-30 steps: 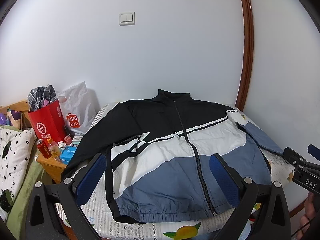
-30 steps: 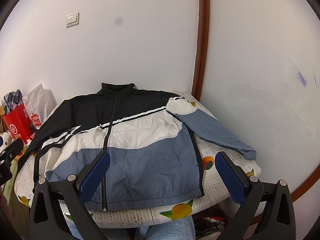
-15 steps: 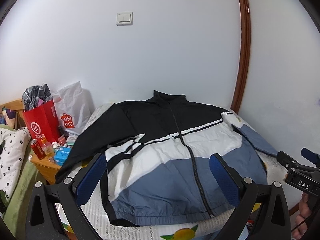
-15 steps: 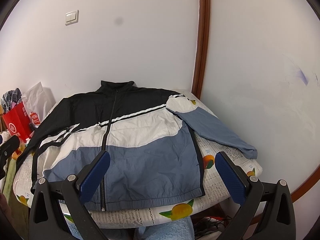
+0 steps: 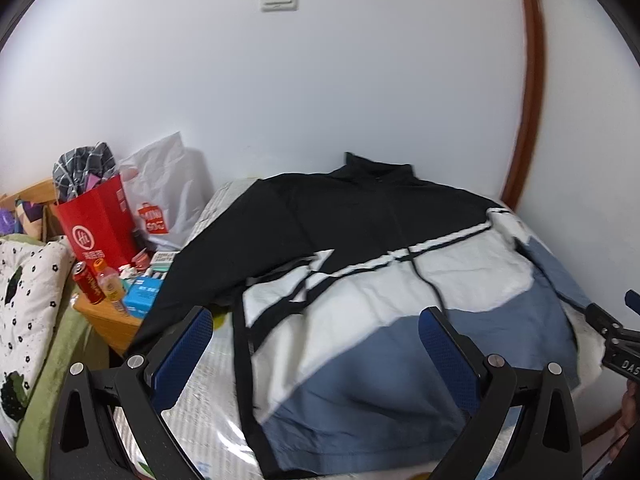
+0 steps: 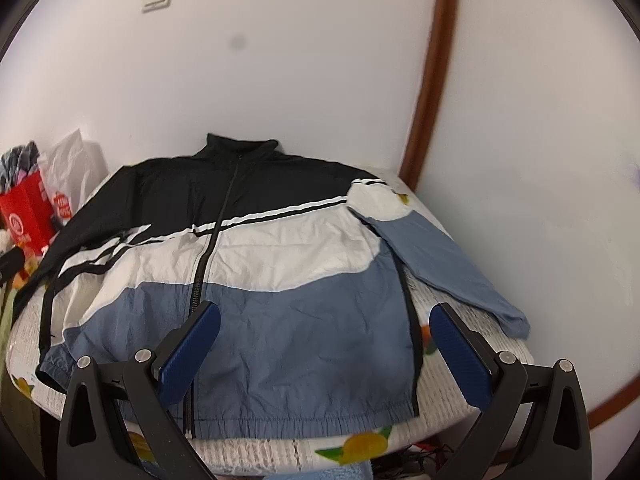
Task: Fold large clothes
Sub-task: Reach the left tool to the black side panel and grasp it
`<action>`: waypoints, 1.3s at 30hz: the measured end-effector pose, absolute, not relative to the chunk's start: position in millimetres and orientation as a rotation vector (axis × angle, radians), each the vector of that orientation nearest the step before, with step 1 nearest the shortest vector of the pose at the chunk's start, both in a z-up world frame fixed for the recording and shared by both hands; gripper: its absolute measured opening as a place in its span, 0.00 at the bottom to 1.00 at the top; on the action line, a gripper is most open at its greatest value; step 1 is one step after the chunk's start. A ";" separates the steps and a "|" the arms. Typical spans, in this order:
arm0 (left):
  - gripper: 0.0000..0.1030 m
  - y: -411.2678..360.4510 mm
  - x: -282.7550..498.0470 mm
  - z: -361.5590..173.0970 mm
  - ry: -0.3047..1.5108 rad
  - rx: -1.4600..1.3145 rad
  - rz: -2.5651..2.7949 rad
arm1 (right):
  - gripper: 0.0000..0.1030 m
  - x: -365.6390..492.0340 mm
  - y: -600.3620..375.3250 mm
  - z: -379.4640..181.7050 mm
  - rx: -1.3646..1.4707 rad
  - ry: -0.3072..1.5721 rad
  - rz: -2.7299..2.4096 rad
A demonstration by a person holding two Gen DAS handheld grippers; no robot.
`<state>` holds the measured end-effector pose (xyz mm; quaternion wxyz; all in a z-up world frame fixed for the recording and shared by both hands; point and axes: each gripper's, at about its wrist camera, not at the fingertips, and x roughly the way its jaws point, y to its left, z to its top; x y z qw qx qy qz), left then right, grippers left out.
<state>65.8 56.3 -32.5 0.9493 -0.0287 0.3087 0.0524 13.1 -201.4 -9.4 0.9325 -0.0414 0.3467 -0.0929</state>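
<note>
Currently my left gripper [image 5: 312, 344] and right gripper [image 6: 326, 340] both stand wide, holding nothing. Zipped windbreaker jacket [image 6: 256, 280] lies front-up, flat on the fruit-print bed cover [image 6: 360, 446], sleeves spread.

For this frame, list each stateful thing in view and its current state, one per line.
jacket: zipped, spread flat face up, unfolded.
blue sleeve: lying out to the side on the cover.
black sleeve: stretched out toward the nightstand.
left gripper: open, empty, above the jacket.
right gripper: open, empty, above the hem.
red paper bag: upright, stuffed with cloth.
red can: upright on the nightstand.
</note>
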 end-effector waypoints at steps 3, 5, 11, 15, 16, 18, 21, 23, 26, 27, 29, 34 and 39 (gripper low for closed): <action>1.00 76.5 77.0 -38.8 0.648 -0.078 0.136 | 0.98 35.6 -200.6 -16.0 -0.072 0.728 -0.162; 1.00 91.7 85.2 -45.9 0.670 -0.092 0.155 | 0.96 47.7 -202.7 -18.9 -0.052 0.716 -0.152; 1.00 139.7 108.7 -74.7 0.741 -0.124 0.238 | 0.94 78.0 -203.1 -28.7 -0.011 0.730 -0.096; 0.99 166.3 120.4 -94.7 0.782 -0.145 0.251 | 0.87 101.0 -201.3 -41.2 0.014 0.751 -0.069; 0.99 171.5 123.8 -100.3 0.794 -0.139 0.259 | 0.87 105.9 -201.5 -43.8 0.017 0.761 -0.065; 0.98 181.9 130.4 -110.9 0.816 -0.140 0.263 | 0.81 115.6 -200.3 -49.0 0.030 0.786 -0.060; 0.96 196.1 139.4 -125.8 0.843 -0.154 0.275 | 0.81 129.3 -193.7 -56.6 0.013 0.818 -0.064; 0.94 203.2 145.6 -134.1 0.861 -0.149 0.285 | 0.81 134.5 -189.8 -60.7 -0.013 0.828 -0.070; 0.91 212.3 152.7 -144.7 0.883 -0.150 0.301 | 0.81 144.4 -184.0 -68.0 -0.031 0.860 -0.065; 0.91 214.8 156.0 -149.5 0.893 -0.150 0.309 | 0.81 147.2 -183.7 -69.8 -0.016 0.881 -0.044; 0.90 217.7 161.6 -157.3 0.909 -0.149 0.326 | 0.80 155.7 -189.1 -71.4 0.088 0.924 0.025; 0.70 219.8 172.0 -169.0 0.922 -0.092 0.385 | 0.81 169.5 -197.5 -65.7 0.144 0.935 0.011; 0.19 227.1 178.4 -166.4 0.892 -0.119 0.446 | 0.80 175.8 -199.5 -62.5 0.068 0.936 -0.048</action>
